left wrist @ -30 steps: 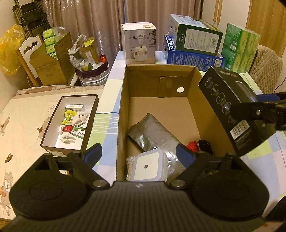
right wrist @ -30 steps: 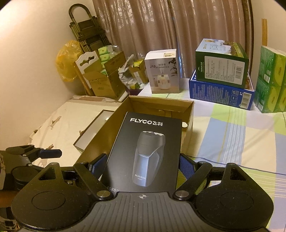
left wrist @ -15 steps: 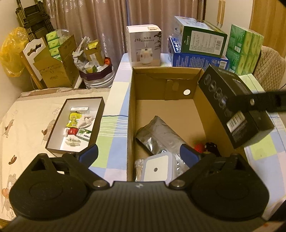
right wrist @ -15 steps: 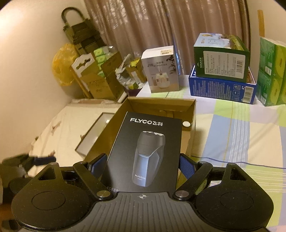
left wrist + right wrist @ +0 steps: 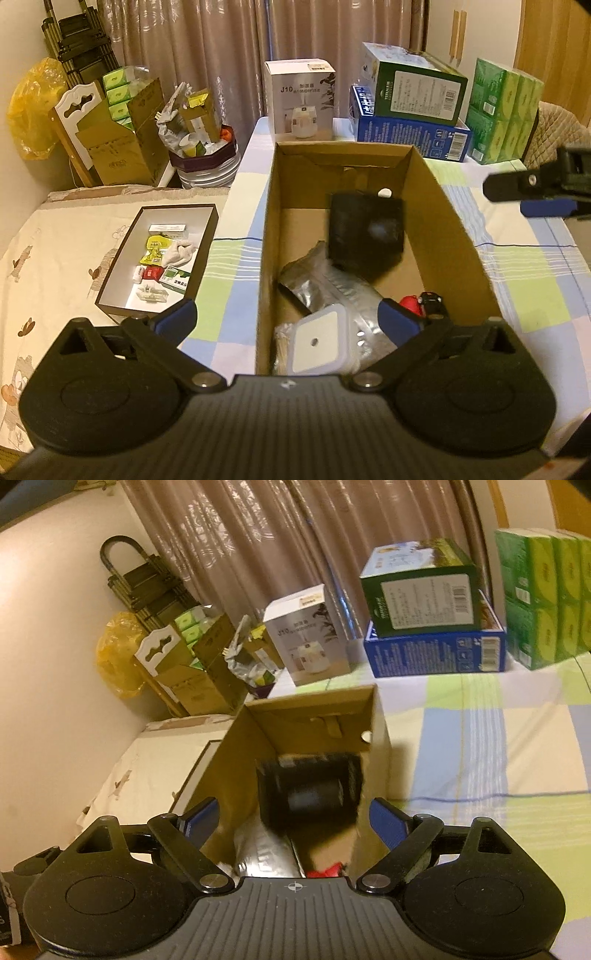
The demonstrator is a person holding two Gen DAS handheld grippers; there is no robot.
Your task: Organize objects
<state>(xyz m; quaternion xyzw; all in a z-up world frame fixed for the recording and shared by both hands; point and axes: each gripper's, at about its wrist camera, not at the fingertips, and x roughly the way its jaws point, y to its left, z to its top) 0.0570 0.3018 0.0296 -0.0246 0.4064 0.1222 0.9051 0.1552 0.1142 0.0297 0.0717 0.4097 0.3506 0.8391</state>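
The black shaver box (image 5: 365,230) is blurred inside the open cardboard box (image 5: 267,236), free of any gripper, over a silver foil pouch (image 5: 328,286). It also shows in the right wrist view (image 5: 310,794). My right gripper (image 5: 293,821) is open and empty above the cardboard box's (image 5: 236,746) near end; its fingers (image 5: 532,190) show at the right edge of the left wrist view. My left gripper (image 5: 286,319) is open and empty at the box's near end, above a white square container (image 5: 317,341).
A small red item and a black item (image 5: 424,302) lie in the box's near right corner. A shallow dark tray (image 5: 201,254) of small packets sits to the left. A white humidifier box (image 5: 301,101), a green box on a blue box (image 5: 410,114) and green tissue packs (image 5: 502,110) stand behind.
My right gripper has opened and let go of the black shaver box, which has dropped into the cardboard box. The left gripper has stayed open and shifted slightly.
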